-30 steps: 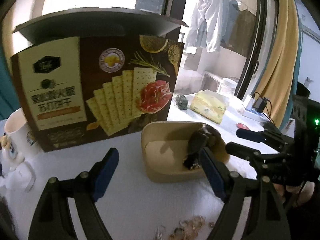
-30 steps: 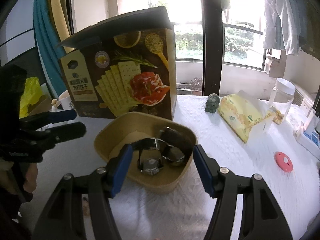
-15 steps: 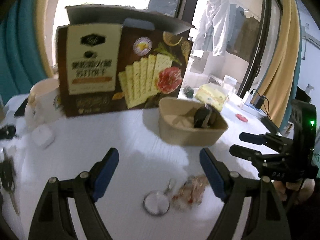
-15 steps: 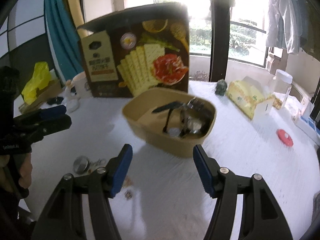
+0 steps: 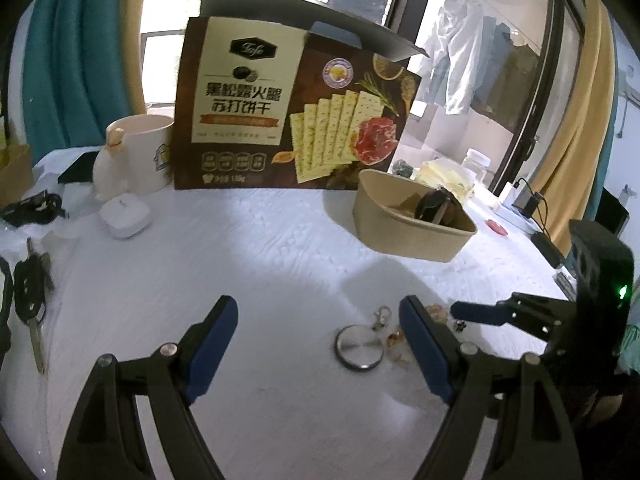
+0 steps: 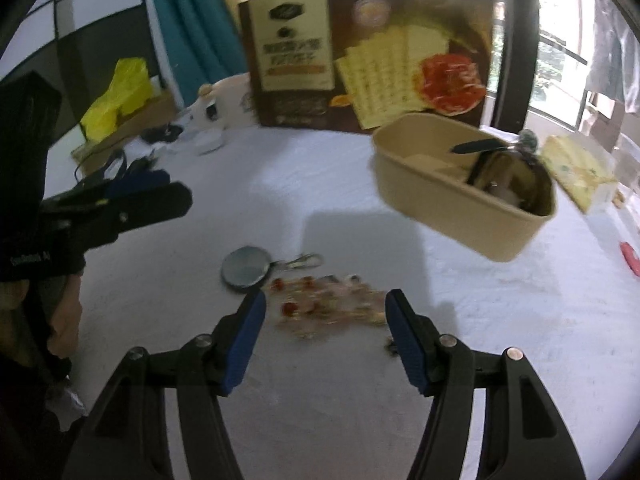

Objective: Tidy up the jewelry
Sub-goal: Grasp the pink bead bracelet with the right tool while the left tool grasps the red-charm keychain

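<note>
Room: white cloth on the table (image 5: pixel 280 240), a big cracker box (image 5: pixel 296 108) at the back, windows behind.
Jewelry: a small loose pile of beads and chain (image 6: pixel 328 308) lies on the cloth, just beside a round metal disc (image 6: pixel 245 269) with a clip.
Tub: tan tub (image 6: pixel 460 192) sits farther back, dark things already inside.
Right gripper (image 6: pixel 324 344): fingers spread wide, holding nothing; the pile lies just ahead, between the tips.
Left gripper (image 5: pixel 318 340): also wide apart and empty; the disc sits between its fingers, nearer the right one.
How it handles: probably light, floppy, slippery, easy to scatter.
Where to hold: pinch the thickest bunch, low against the cloth.
</note>
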The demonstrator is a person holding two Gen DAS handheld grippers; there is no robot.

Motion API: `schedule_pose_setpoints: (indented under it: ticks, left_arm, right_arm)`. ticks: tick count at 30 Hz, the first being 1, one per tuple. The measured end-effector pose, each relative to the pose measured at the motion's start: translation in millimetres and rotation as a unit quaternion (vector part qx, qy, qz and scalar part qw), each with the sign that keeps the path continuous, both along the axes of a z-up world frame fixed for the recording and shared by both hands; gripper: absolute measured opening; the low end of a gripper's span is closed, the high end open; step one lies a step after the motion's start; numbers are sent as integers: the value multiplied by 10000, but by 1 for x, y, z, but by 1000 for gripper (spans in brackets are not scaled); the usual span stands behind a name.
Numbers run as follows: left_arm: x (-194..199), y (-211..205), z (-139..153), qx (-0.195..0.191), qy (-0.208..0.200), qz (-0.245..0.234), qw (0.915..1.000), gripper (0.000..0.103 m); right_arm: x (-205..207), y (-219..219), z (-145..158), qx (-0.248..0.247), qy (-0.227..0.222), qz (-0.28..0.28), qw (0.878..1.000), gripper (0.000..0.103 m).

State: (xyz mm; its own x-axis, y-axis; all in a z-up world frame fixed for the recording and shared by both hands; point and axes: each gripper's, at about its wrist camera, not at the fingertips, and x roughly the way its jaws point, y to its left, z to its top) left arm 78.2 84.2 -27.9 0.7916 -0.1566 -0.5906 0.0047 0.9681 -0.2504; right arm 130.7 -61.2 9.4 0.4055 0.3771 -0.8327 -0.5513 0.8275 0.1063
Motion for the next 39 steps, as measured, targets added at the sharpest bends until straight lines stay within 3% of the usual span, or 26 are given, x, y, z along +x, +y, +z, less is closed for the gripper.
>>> schedule_pose_setpoints:
  ticks: [2, 3, 5, 7, 9, 15, 24, 28, 35, 39]
  left_arm:
    - [-2, 3, -2, -37, 26, 13, 10000, 83]
    - [-4, 5, -3, -59, 34, 18, 10000, 83]
    - [-5, 5, -4, -79, 42, 13, 10000, 83]
    - [-5, 5, -6, -91, 65, 4, 9999, 83]
    - [-4, 3, -7, -100, 105, -26, 9999, 83]
    - [0, -12, -9, -98, 182, -199, 9996, 83]
    - [18, -69, -15, 223, 355, -1030, 9938, 82]
    - [30, -92, -22, 317, 567, -1365, 9885, 61]
    - [48, -105, -33, 608, 902, -1393, 9843, 43]
    - [53, -105, -34, 724, 982, -1335, 9835, 39]
  right_arm:
    - [-3, 8, -7, -150, 42, 74, 9999, 47]
    - [-2, 11, -10, -233, 61, 85, 9997, 36]
    - [-5, 13, -13, -313, 24, 80, 9995, 29]
    - [-3, 12, -13, -326, 36, 66, 9994, 14]
    - [-2, 9, -12, -335, 24, 33, 9994, 7]
    - [-4, 0, -1, -107, -125, 56, 9998, 7]
    - [4, -31, 42, 288, -612, -175, 9976, 7]
    - [9, -48, 53, 340, -705, -243, 9966, 7]
    - [14, -82, 54, 390, -710, -456, 9957, 7]
    - [17, -98, 51, 444, -678, -584, 9950, 7]
